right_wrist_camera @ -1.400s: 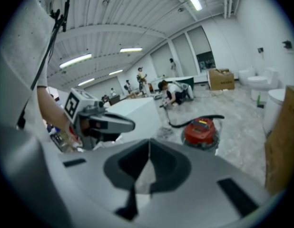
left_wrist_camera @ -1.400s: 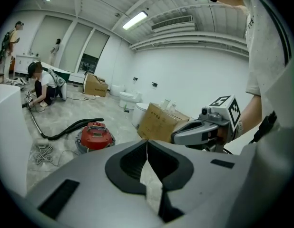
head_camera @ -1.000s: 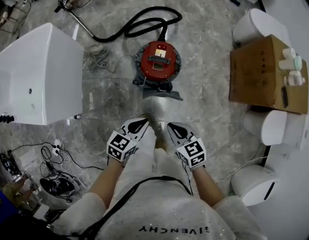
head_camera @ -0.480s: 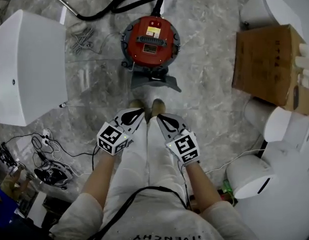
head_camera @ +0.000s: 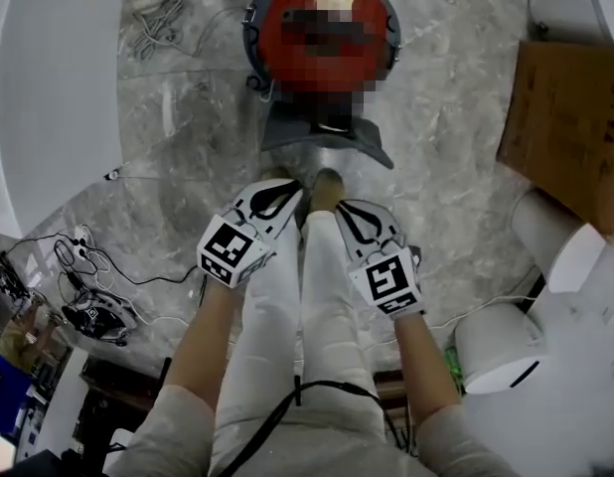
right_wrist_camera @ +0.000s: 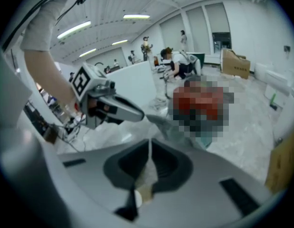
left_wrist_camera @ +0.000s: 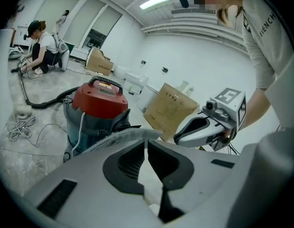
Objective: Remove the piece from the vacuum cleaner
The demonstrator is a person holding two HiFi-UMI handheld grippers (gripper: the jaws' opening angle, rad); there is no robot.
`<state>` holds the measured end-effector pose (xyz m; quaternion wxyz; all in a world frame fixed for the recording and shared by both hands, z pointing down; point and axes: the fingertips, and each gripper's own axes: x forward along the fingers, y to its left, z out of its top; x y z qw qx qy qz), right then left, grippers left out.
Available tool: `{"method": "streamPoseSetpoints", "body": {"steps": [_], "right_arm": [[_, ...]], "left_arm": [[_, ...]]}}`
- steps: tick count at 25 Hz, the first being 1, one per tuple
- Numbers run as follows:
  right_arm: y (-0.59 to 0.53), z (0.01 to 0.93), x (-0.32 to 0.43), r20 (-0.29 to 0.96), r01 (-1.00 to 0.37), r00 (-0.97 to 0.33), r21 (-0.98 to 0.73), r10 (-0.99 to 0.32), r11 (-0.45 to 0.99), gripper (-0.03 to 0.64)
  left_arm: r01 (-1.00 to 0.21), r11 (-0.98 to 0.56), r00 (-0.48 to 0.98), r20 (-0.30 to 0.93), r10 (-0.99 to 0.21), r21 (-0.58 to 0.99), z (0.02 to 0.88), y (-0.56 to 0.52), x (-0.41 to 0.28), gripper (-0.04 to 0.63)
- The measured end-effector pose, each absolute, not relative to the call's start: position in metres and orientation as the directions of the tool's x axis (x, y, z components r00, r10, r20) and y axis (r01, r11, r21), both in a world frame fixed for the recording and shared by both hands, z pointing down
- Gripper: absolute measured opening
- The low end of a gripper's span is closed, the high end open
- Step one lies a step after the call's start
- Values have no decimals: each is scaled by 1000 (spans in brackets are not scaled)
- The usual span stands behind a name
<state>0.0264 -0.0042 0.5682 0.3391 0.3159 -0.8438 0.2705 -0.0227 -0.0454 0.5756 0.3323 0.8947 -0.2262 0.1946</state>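
The vacuum cleaner [head_camera: 322, 28] has a round red lid over a grey drum and stands on the marble floor straight ahead of my feet. A grey flat part [head_camera: 327, 139] sticks out from its base toward me. My left gripper [head_camera: 290, 195] and right gripper [head_camera: 344, 210] hang side by side over my shoes, short of that grey part. Both are shut with nothing between the jaws. The left gripper view shows the vacuum cleaner [left_wrist_camera: 98, 99] beyond the left gripper [left_wrist_camera: 146, 144], with the right gripper [left_wrist_camera: 182, 134] alongside. In the right gripper view the right gripper [right_wrist_camera: 149, 144] points at the vacuum cleaner [right_wrist_camera: 201, 109].
A large white tub [head_camera: 44, 97] stands on the left, and a cardboard box [head_camera: 575, 127] and white toilets [head_camera: 521, 341] on the right. Cables [head_camera: 88, 286] lie on the floor at lower left. A black hose [left_wrist_camera: 47, 101] runs toward a crouching person [left_wrist_camera: 42, 51].
The vacuum cleaner has come closer and slid up to the top of the head view. Both grippers stay shut side by side in front of me.
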Motion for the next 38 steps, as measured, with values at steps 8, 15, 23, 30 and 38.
{"method": "streamPoseSetpoints", "body": {"steps": [8,15,23,30,38], "right_arm": [[-24,598,55,805,-673,-462,-45,-372,739,39],[-65,624,75,834,-624,-377,92,-402,776,200],[-91,651,67,847,-550,-387,106,-365,829,219],[-94,651,56,852,-408,-419,130,-312,904,218],[-90,653,52,861,-328,-413,163,-296,931,63]], "left_arm": [[-521,-817,767,554,-323,245,594,-71,-17,168],[-398,-917,707,634,-314,-11,619,-92,-6,252],[-304,-952,680,690,-248,-42,646,-104,-2,258],[-249,-959,600,757,-260,-133,666,-109,-1,207],[-285,-947,574,765,-293,-148,661,-108,-2,37]]}}
